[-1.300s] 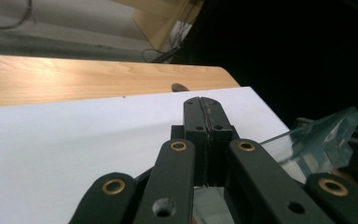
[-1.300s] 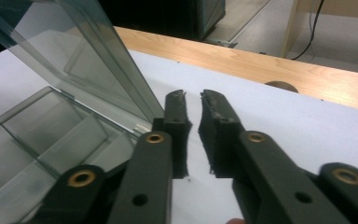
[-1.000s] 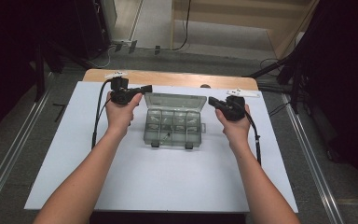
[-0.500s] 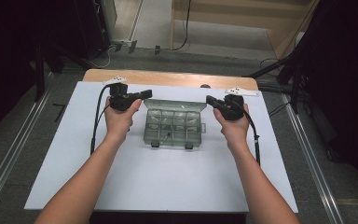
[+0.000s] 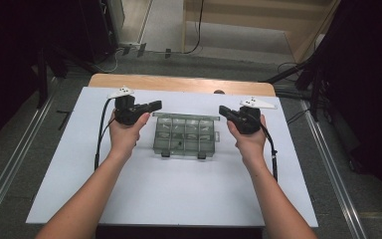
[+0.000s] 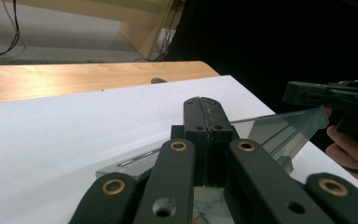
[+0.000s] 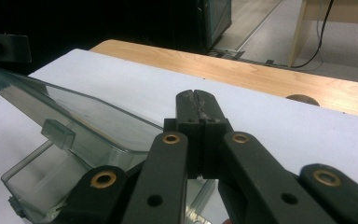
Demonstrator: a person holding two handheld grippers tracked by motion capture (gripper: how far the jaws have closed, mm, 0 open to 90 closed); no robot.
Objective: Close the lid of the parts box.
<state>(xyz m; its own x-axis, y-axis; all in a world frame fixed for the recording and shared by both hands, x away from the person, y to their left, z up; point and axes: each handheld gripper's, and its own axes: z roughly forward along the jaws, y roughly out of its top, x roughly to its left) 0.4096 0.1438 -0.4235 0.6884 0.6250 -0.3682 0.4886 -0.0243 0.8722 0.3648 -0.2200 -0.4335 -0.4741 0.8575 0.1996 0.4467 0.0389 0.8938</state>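
Observation:
A clear plastic compartment box (image 5: 185, 142) sits mid-table with two latches on its near side. Its lid (image 5: 185, 118) is tilted up, half raised over the base. My left gripper (image 5: 156, 104) is shut, its tip at the lid's left corner. My right gripper (image 5: 222, 109) is shut too, its tip at the lid's right corner. In the left gripper view the shut jaws (image 6: 207, 105) point over the sloping lid (image 6: 279, 133), and the other gripper (image 6: 303, 91) meets the lid's far corner. In the right gripper view the shut jaws (image 7: 196, 95) stand above the lid (image 7: 74, 112).
The box rests on a white sheet (image 5: 179, 199) that covers a wooden table (image 5: 179, 82). Both forearms reach in from the near edge. Metal rails (image 5: 10, 164) run along the floor on either side, and cables lie on the floor beyond the table.
Both hands have drawn slightly toward the near side. The lid's raised edge has swung down, so less of it shows beyond the box.

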